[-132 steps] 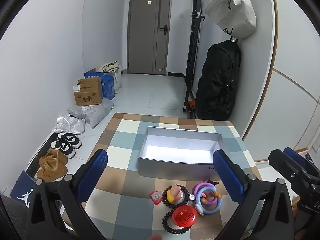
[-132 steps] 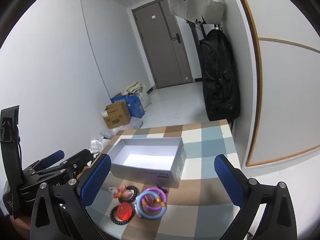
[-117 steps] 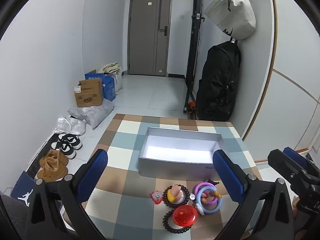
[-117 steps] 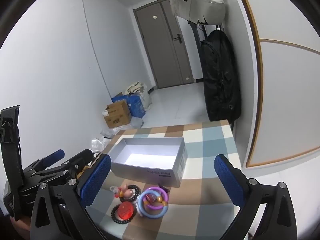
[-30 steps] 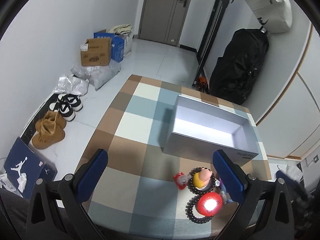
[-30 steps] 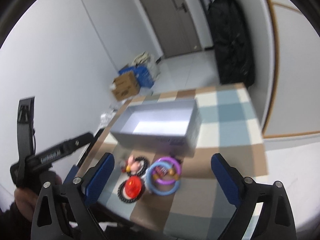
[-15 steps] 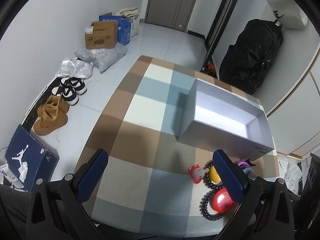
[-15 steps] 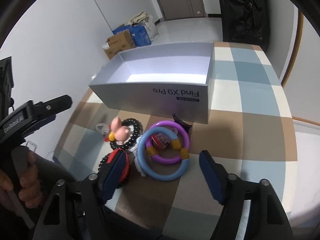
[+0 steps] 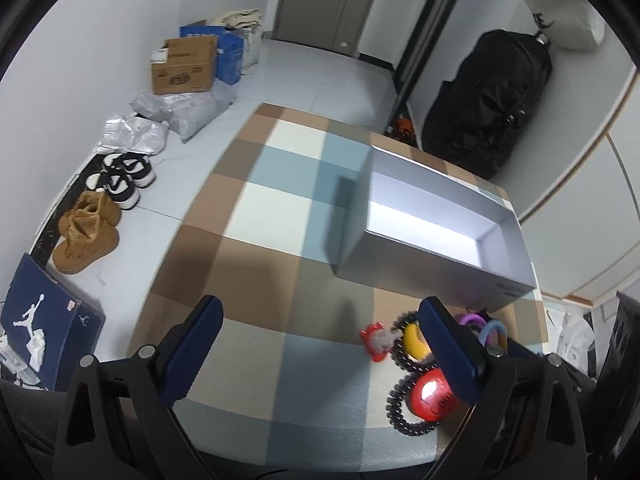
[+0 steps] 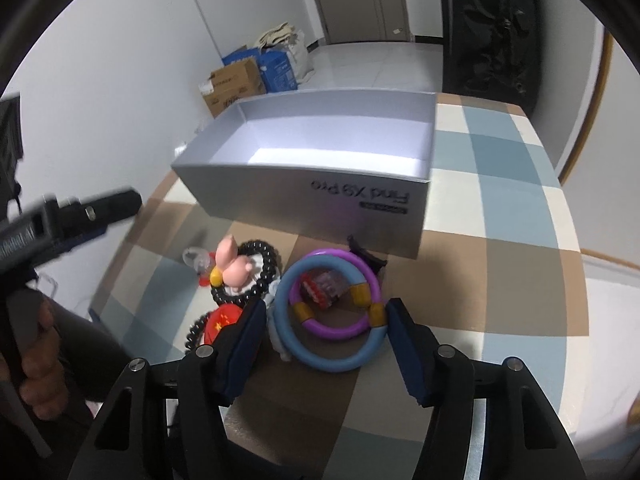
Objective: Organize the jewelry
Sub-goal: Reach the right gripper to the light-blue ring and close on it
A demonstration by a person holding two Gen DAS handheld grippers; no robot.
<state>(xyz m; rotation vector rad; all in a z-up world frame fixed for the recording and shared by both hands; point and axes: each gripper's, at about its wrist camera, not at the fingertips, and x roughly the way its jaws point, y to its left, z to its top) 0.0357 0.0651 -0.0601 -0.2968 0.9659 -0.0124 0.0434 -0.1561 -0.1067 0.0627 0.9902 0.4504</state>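
1. The right gripper (image 10: 326,326) is held spread, low over the near edge of the table (image 10: 496,208), with its pads (image 10: 248,334) either side of the blue ring (image 10: 320,354). Nothing is pinched yet.

2. The blue ring lies flat near the table's near edge, linked with a purple ring (image 10: 340,322) by yellow beads (image 10: 360,294); a small red piece (image 10: 320,282) sits inside them. Since the rings appear joined, they are best taken as one bundle.

3. A grip across the blue ring's near arc is advised, with the pads lowered until they straddle it, and the closing done slowly so that the ring is not squeezed out sideways.

4. A white piece (image 10: 276,330) lies touching the left pad; it is likely to be caught or dragged unless the gripper is shifted a little to the right first.

5. The black bead bands, one with a pink figure (image 10: 234,266) and one with a red badge (image 10: 220,326), lie just left of the rings and should be left undisturbed for now.

6. The open grey box (image 10: 320,200) stands just beyond the rings, toward the far edge, and is judged the likely place for them; a clear lift over its near wall is needed.

7. The left gripper (image 9: 320,346) is also held spread, holding nothing, over the table's near left part, clear of the work.
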